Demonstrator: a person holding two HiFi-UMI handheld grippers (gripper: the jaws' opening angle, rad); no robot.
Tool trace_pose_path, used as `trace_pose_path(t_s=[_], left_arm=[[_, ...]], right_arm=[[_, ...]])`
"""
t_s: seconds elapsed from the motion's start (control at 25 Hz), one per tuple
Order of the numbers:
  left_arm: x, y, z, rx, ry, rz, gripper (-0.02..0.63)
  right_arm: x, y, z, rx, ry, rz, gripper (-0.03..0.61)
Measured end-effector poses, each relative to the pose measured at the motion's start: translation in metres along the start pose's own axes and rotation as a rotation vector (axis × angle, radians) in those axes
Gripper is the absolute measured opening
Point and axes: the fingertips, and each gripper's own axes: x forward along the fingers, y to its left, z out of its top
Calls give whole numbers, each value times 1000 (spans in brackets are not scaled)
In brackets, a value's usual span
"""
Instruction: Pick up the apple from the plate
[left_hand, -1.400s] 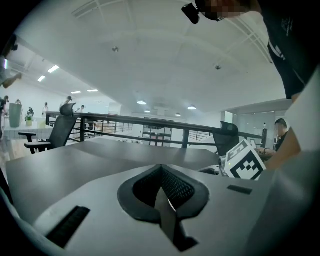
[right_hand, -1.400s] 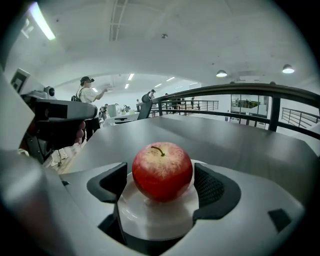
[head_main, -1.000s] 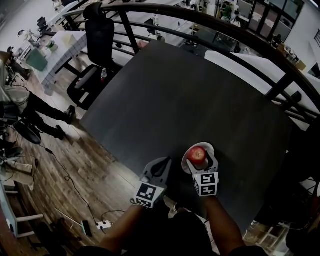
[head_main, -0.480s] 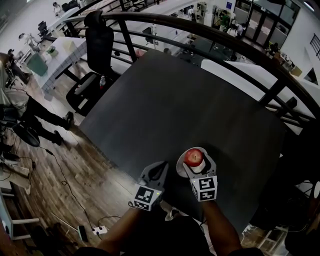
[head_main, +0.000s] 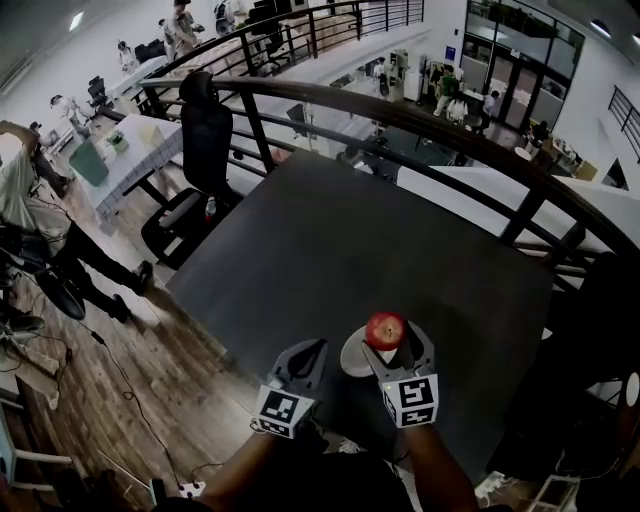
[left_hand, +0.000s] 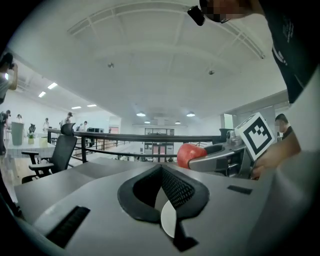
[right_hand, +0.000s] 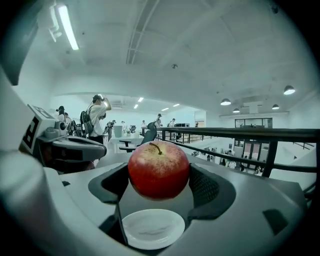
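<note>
A red apple (head_main: 385, 327) hangs above a small white plate (head_main: 351, 359), with my right gripper (head_main: 390, 338) shut on it. In the right gripper view the apple (right_hand: 159, 169) sits upright between the black pads, stem up, and the empty plate (right_hand: 152, 228) lies below it. The plate rests near the front edge of the dark table (head_main: 350, 240). My left gripper (head_main: 310, 352) hovers just left of the plate, its jaws shut with nothing in them. The left gripper view has the apple (left_hand: 191, 153) to the right and a sliver of plate (left_hand: 169, 220) under the jaws.
A black metal railing (head_main: 420, 115) curves round the table's far side. A black office chair (head_main: 205, 120) stands at the table's far left corner. Wooden floor with cables (head_main: 120, 350) lies to the left, where people stand by desks.
The right gripper has lifted the apple off the plate; the plate now lies bare beneath it. The head view has tilted up. The left gripper stays beside the plate.
</note>
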Motion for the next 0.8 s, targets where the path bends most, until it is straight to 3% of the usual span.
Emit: trace_pose_path(t_s=[0.16,0.48,0.8], left_arm=[[1,-10,22,74,-24,-6,17],[-5,-23,50,68,-73,-35,17],[-7,-6,64,77,-111,-79,17]], right_arm=[[-22,-5,35,-21,-84,-1,394],[-50,-4,64,-41,-155,-19,394],[-55,17,81,-60,-178,-66,396]])
